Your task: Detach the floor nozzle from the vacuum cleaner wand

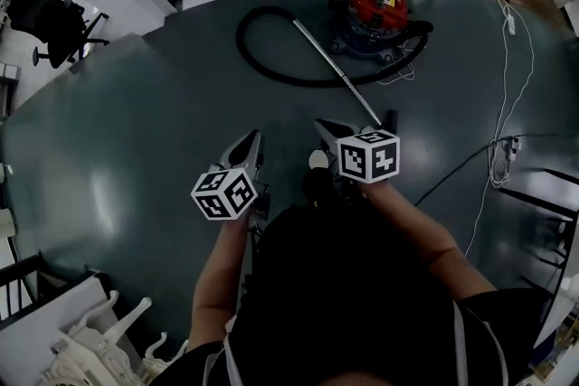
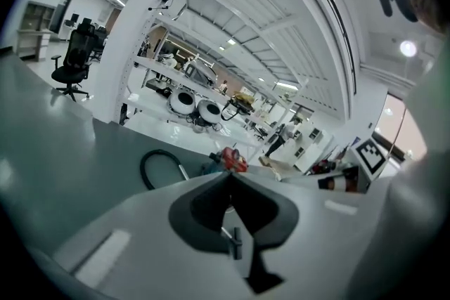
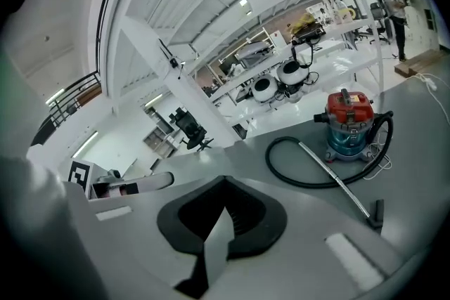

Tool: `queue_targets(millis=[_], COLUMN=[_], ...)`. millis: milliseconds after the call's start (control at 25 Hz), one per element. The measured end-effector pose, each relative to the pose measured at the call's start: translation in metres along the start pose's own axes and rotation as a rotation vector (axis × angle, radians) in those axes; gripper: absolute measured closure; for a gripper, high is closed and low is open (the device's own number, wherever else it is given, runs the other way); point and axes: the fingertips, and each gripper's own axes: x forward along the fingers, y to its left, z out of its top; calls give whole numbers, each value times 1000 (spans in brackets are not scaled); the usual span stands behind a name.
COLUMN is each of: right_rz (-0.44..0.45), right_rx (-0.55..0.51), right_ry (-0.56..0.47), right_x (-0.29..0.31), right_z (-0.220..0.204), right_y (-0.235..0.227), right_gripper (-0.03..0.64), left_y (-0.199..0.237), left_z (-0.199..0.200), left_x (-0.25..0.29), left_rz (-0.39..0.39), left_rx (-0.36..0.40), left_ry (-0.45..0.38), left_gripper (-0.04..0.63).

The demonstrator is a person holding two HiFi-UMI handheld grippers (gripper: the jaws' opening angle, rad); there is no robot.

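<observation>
Head view looks down past the person's dark top and bare forearms to both grippers, held side by side over a dark grey floor. The left gripper has its jaws pressed together with nothing between them, which the left gripper view confirms where the tips meet. The right gripper is likewise closed and empty, its tips meeting in the right gripper view. Each carries a marker cube, the left one and the right one. The floor nozzle lies on the floor just beyond the right cube, to the right of the right gripper's tips and clear of them. In the right gripper view it sits low at the right, well off the line of the jaws and touching neither. The nozzle is on the end of the silver wand, which slants up and away to a black hose looped on the floor. Beyond stands the red-topped vacuum cleaner. White cables trail at the right, and an office chair stands far left.
</observation>
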Motion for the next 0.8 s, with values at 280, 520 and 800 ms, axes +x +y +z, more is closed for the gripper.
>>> queue_targets(millis=[280, 520, 800], right_rz=[2, -15, -74], right_rx=[9, 45, 84], right_ry=[33, 23, -6], right_x=[36, 60, 96], right_z=[42, 67, 97], right_y=[-29, -43, -47], right_gripper=[624, 624, 624], left_y=[20, 45, 72], left_z=[38, 67, 100], left_x=[46, 66, 104], left_rz=[1, 26, -68], left_rx=[3, -10, -43], left_ry=[16, 2, 50], left_gripper=[588, 588, 588])
